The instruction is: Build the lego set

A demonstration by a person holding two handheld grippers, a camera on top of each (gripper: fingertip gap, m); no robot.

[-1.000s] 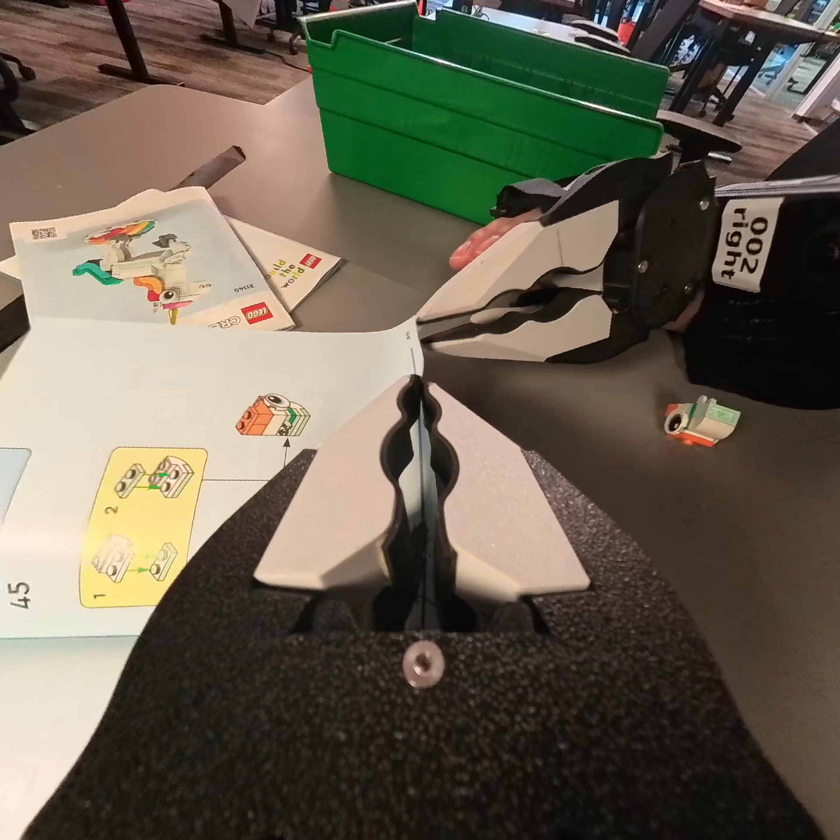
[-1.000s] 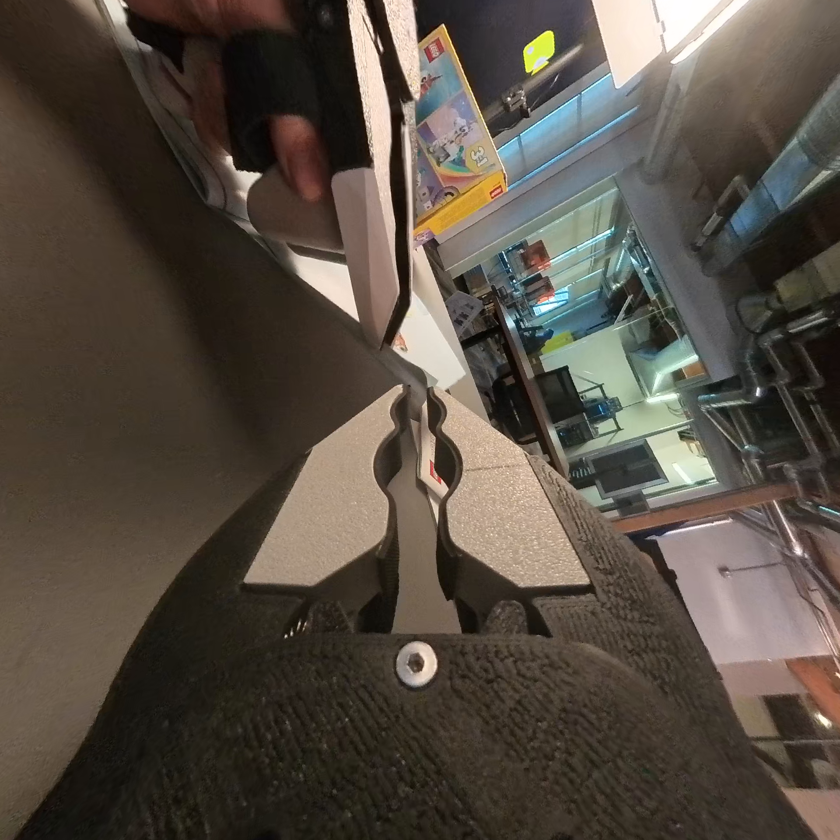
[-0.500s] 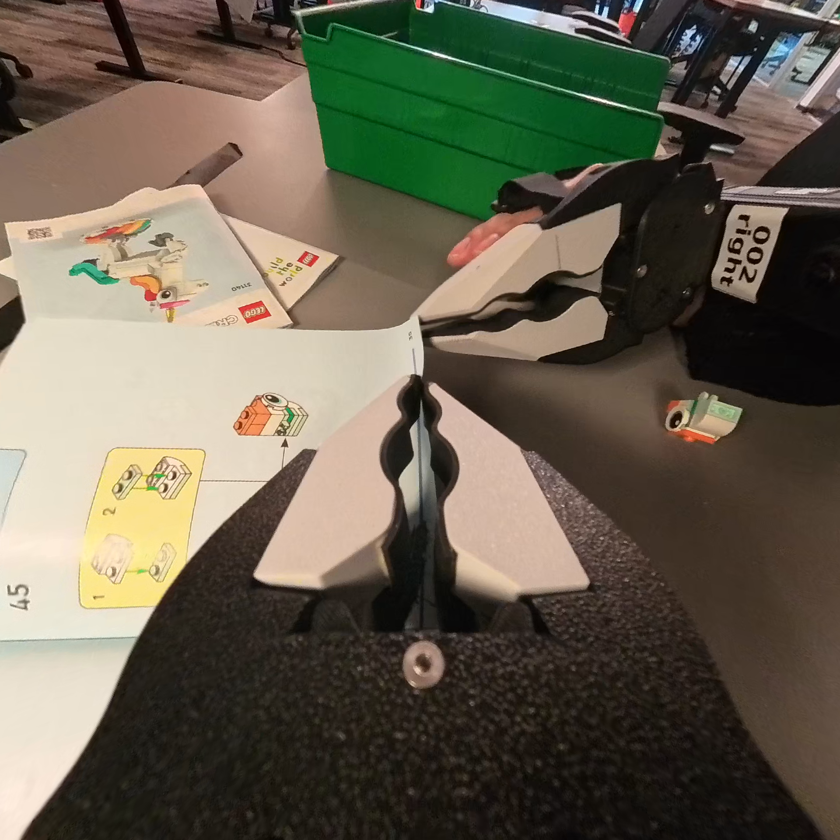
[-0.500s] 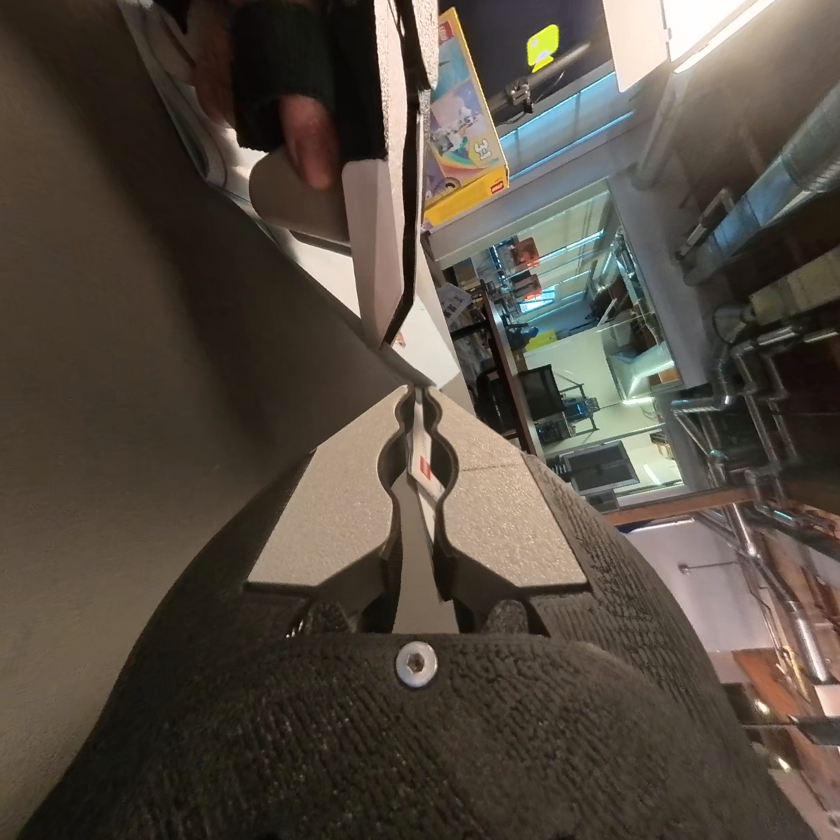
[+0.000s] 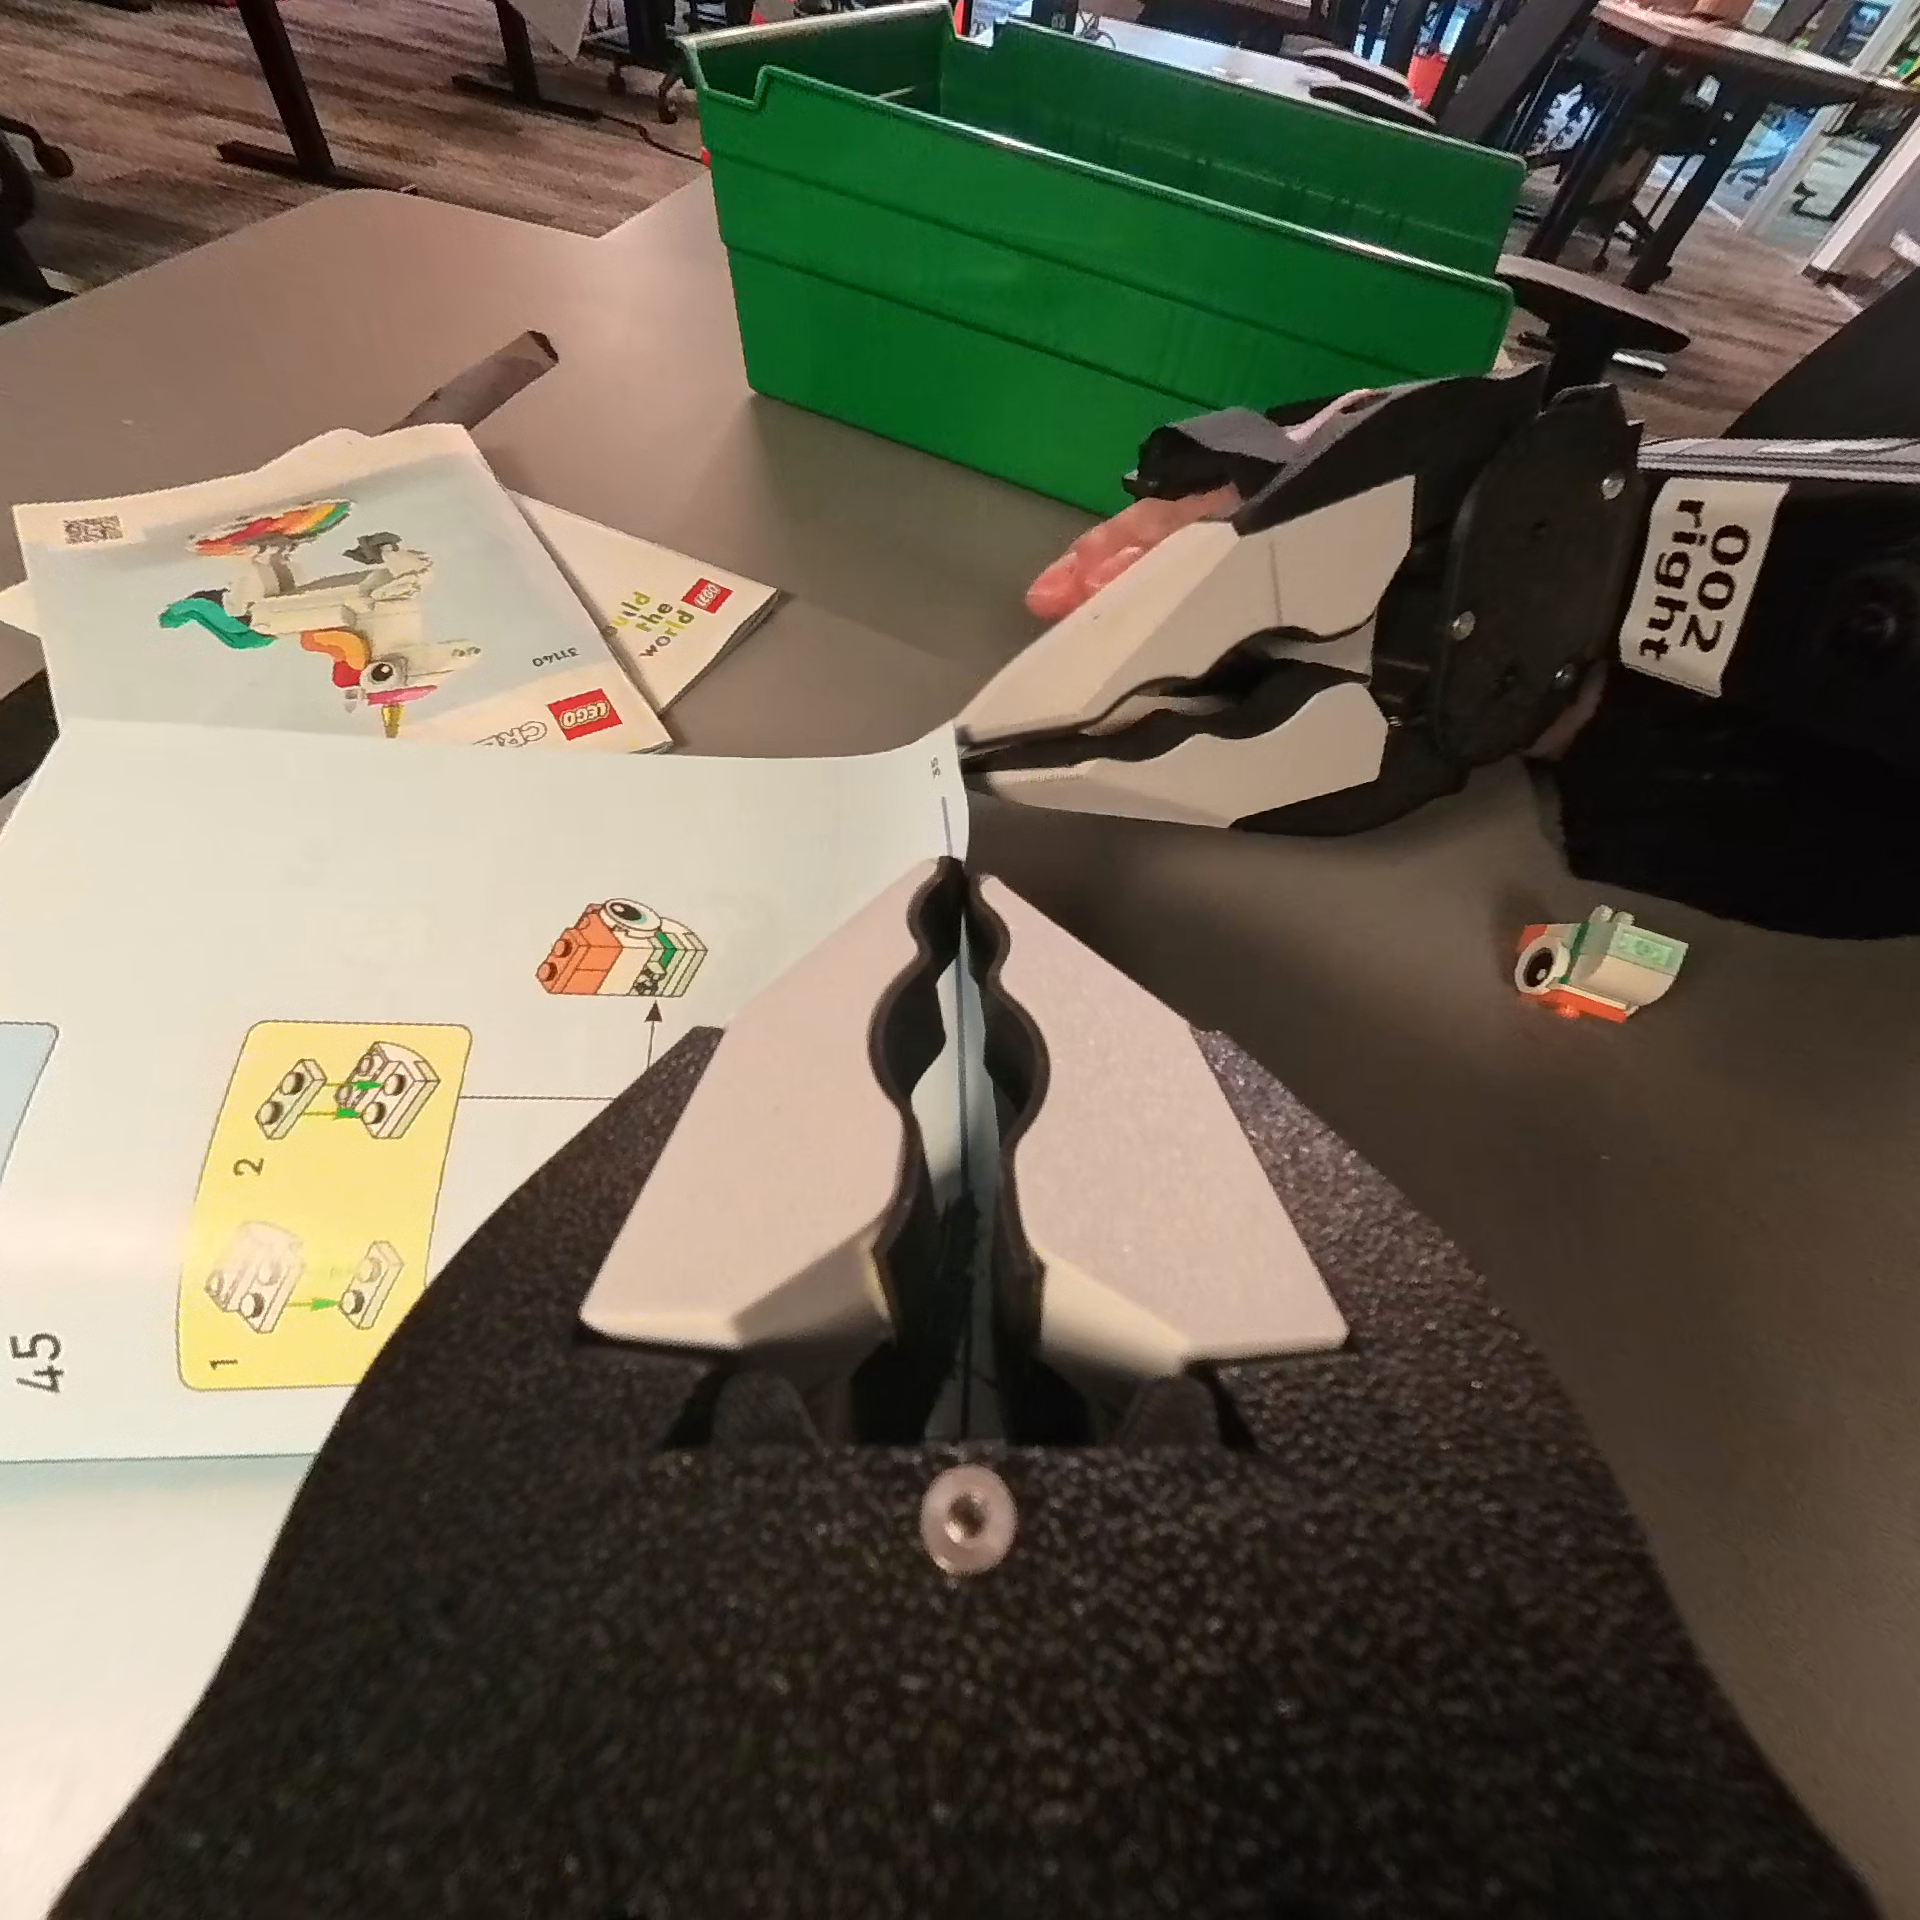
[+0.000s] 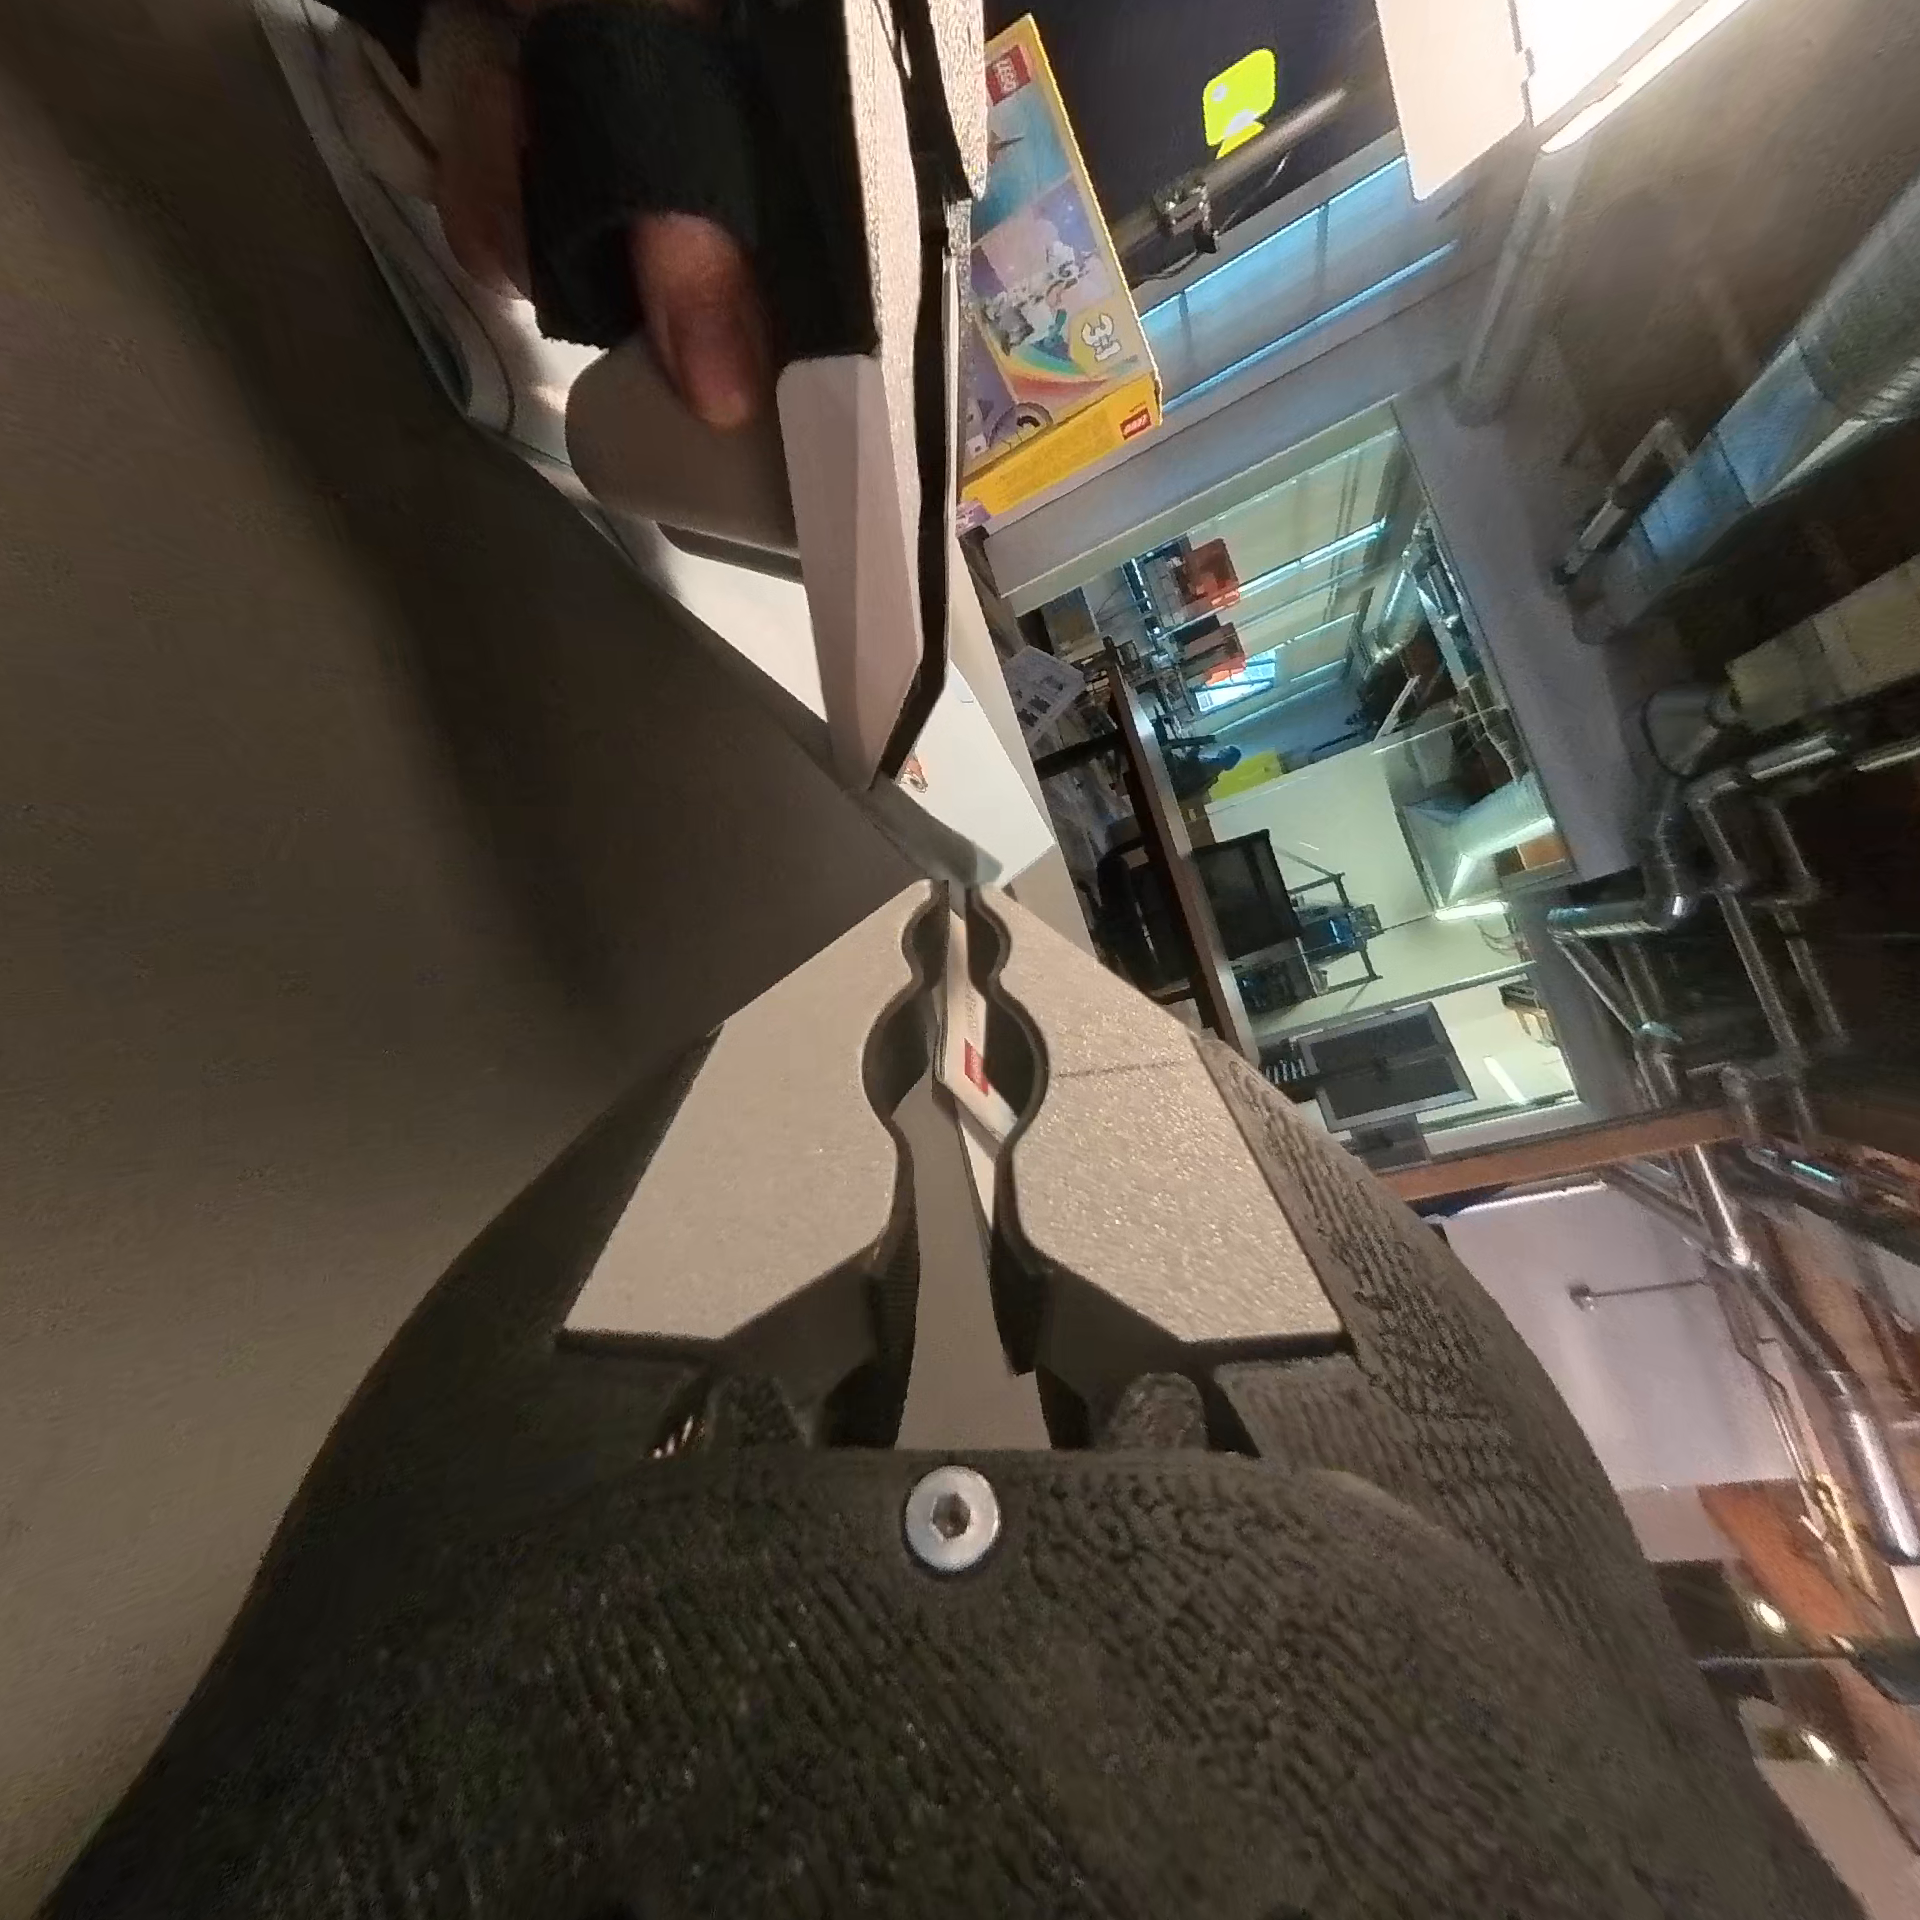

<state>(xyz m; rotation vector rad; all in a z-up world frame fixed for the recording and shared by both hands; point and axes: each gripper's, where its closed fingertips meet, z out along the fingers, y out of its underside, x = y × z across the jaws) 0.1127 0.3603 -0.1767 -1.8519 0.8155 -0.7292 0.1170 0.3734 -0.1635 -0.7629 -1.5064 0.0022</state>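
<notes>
Grey tabletop (image 5: 1558,1299) fills the scene, a green bin (image 5: 1091,260) at the far edge. One small orange-and-white lego piece (image 5: 1595,961) is assembled at right; judging by the open instruction page (image 5: 468,883), most of the build remains. The left gripper (image 5: 961,883) is pinched together on that page's right edge. The right gripper (image 5: 971,750), at the page's far right corner, is closed on it too, with the piece lying nearer and well right of both.

Grey table (image 5: 1455,1299) with green bin (image 5: 1091,260), instruction booklets (image 5: 312,592), small lego piece (image 5: 1595,961).
</notes>
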